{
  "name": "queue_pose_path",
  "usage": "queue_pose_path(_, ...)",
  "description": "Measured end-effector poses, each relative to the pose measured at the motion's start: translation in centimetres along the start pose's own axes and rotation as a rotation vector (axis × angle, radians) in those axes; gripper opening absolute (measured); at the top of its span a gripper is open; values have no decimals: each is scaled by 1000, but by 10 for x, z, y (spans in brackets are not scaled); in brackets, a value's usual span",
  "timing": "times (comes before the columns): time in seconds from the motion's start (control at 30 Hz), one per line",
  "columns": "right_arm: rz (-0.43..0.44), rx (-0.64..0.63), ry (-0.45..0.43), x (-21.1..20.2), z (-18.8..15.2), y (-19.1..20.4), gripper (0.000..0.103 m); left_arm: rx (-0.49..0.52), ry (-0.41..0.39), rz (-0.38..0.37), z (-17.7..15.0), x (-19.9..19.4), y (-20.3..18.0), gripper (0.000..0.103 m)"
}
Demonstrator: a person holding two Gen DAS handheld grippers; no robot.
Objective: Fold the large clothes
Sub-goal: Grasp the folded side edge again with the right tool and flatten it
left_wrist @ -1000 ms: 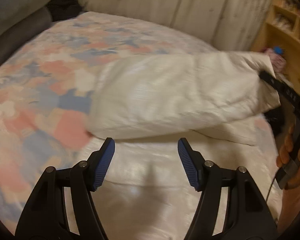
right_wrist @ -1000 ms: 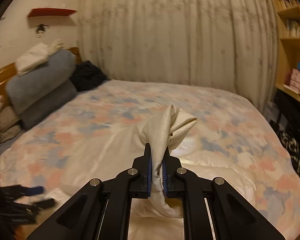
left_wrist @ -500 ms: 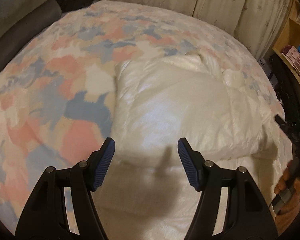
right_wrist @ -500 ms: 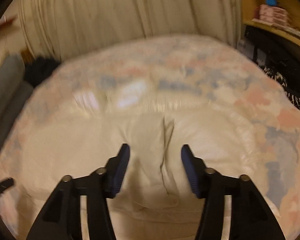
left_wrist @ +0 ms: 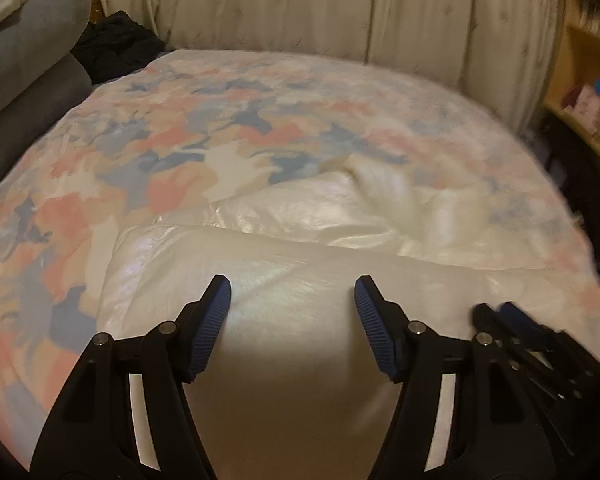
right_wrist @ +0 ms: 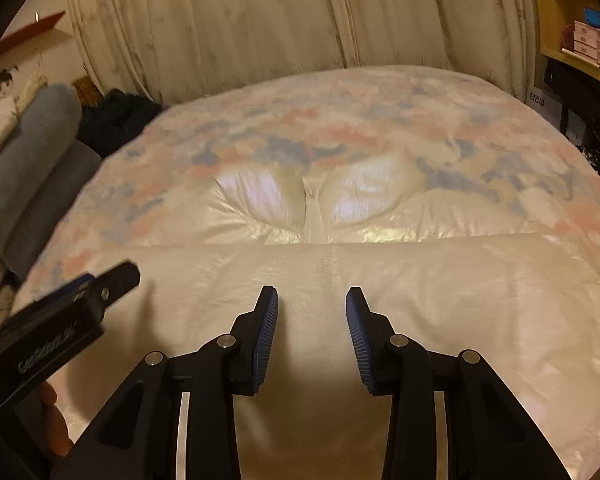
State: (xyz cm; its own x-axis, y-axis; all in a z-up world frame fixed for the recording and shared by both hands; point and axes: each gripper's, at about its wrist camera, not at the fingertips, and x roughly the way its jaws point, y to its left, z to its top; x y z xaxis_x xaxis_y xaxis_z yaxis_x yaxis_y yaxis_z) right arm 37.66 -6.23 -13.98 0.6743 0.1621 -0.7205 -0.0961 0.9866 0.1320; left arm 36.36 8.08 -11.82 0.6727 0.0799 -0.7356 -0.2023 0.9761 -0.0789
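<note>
A shiny cream padded jacket (left_wrist: 284, 280) lies folded on the bed, its lower part laid over the upper part; in the right wrist view (right_wrist: 420, 280) the collar and zip show beyond the fold edge. My left gripper (left_wrist: 292, 300) is open and empty above the near part of the jacket. My right gripper (right_wrist: 312, 304) is open and empty over the jacket's middle. The right gripper shows blurred at the left view's lower right (left_wrist: 516, 332); the left gripper shows at the right view's left (right_wrist: 80, 296).
The bed has a pink, blue and white patterned cover (left_wrist: 180, 152). Grey rolled bedding (left_wrist: 24, 68) and dark clothes (left_wrist: 116, 48) lie at the far left. Curtains (right_wrist: 280, 20) hang behind the bed. Wooden shelves (right_wrist: 580, 40) stand at the right.
My right gripper let go of the jacket's raised end and opened. The fold now lies flat on the bed. Both grippers have drawn back toward the near edge.
</note>
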Motion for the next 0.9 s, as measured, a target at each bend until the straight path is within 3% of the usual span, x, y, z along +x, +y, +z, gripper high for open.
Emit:
queue_pose_path(0.07, -43, -31, 21, 31, -4, 0, 35, 51, 16, 84, -1, 28, 1, 62)
queue_pose_path(0.17, -52, -35, 35, 59, -8, -19, 28, 104, 2, 113, -8, 47, 12, 64)
queue_pose_path(0.23, -52, -36, 33, 64, -9, -32, 18, 107, -7, 106, -11, 51, 24, 64)
queue_pose_path(0.3, -53, -55, 31, 68, -10, -45, 1, 94, -8, 99, -14, 55, 35, 64)
queue_pose_path(0.53, 16, 54, 9, 70, -14, -92, 0, 49, 5, 69, -23, 61, 64, 65)
queue_pose_path(0.87, 11, 94, 48, 45, -14, -101, 0, 52, 33, 90, -22, 45, 61, 65)
queue_pose_path(0.9, 11, 100, 48, 41, -13, -101, 4, 49, 34, 89, -22, 41, 60, 65)
